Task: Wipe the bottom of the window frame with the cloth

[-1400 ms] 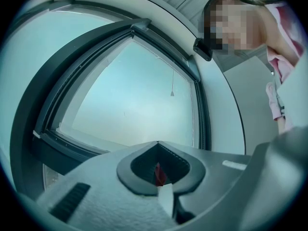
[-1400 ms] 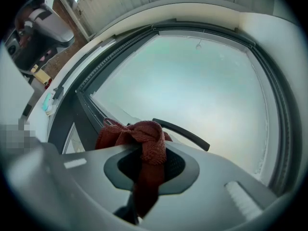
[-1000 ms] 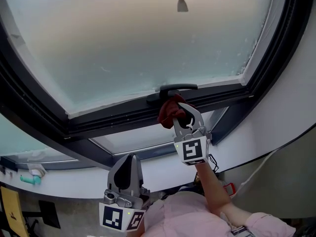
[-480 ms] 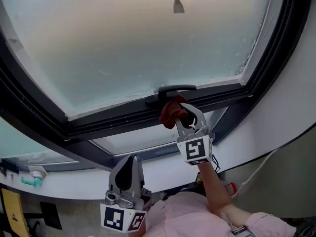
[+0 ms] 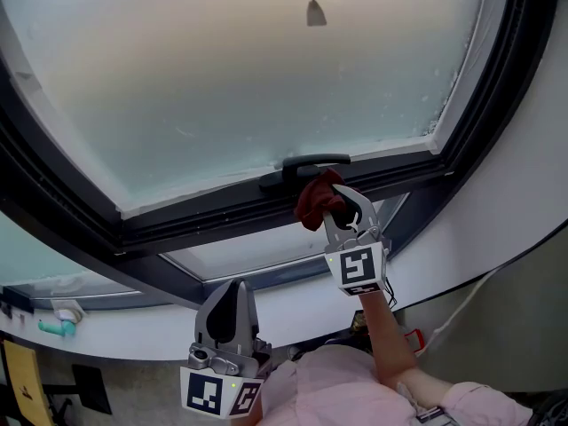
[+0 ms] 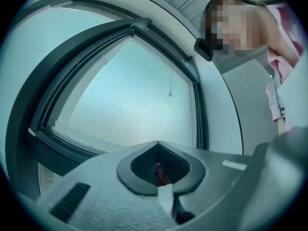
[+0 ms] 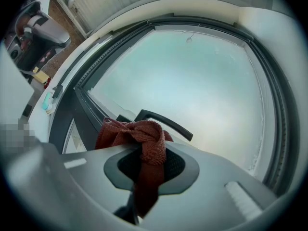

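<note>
A dark red cloth (image 5: 312,201) hangs bunched from my right gripper (image 5: 333,195), which is shut on it. The cloth is held against the dark bottom bar of the window frame (image 5: 213,216), just below the black window handle (image 5: 311,161). In the right gripper view the cloth (image 7: 137,134) spills over the closed jaws of the right gripper (image 7: 144,149), with the handle (image 7: 166,122) right behind it. My left gripper (image 5: 234,286) is low, near the white sill, apart from the frame. Its jaws meet in the left gripper view, where the left gripper (image 6: 157,143) holds nothing.
Frosted glass (image 5: 248,78) fills the frame, with a pull-cord weight (image 5: 316,11) hanging near the top. A smaller pane (image 5: 253,248) lies under the bottom bar. The curved white sill (image 5: 124,331) carries a teal object (image 5: 55,326) at far left. A pink sleeve (image 5: 355,389) is at the bottom.
My right gripper has slid a little to the right along the bottom bar with the cloth in it. The left gripper has stayed where it was.
</note>
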A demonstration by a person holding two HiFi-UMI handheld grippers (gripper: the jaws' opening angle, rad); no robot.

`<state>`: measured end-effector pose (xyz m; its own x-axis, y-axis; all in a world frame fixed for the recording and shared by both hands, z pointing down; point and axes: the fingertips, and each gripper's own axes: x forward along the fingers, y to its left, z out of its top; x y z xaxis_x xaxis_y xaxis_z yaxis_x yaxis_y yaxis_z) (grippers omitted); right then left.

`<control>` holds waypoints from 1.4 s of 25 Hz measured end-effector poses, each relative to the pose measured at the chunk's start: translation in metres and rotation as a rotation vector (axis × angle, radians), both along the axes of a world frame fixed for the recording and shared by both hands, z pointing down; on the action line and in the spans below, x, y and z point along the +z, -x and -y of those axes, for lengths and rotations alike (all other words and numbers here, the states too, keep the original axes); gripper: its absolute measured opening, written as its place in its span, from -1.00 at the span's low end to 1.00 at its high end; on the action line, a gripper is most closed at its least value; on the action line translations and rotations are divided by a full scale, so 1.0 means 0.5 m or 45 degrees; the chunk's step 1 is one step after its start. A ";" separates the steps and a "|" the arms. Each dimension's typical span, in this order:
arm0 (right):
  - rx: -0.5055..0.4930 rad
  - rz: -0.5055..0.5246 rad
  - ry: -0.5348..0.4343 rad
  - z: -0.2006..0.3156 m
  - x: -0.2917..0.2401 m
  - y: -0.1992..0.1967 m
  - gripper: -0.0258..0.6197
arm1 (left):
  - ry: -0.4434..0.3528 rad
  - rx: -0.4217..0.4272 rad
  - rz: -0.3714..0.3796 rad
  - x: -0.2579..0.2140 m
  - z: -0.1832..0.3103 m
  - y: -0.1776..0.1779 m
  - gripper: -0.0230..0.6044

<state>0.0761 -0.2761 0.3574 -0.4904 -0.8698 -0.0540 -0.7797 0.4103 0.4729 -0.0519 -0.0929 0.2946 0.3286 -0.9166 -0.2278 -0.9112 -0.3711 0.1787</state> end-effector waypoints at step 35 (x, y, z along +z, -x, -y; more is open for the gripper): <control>0.061 0.050 0.043 0.023 -0.001 -0.083 -0.73 | 0.001 0.005 0.003 -0.003 0.005 -0.024 -0.94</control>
<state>0.1176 -0.2874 0.3568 -0.4462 -0.8939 -0.0425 -0.8167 0.3873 0.4277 -0.0397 -0.0954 0.2930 0.3327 -0.9154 -0.2264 -0.9102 -0.3746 0.1768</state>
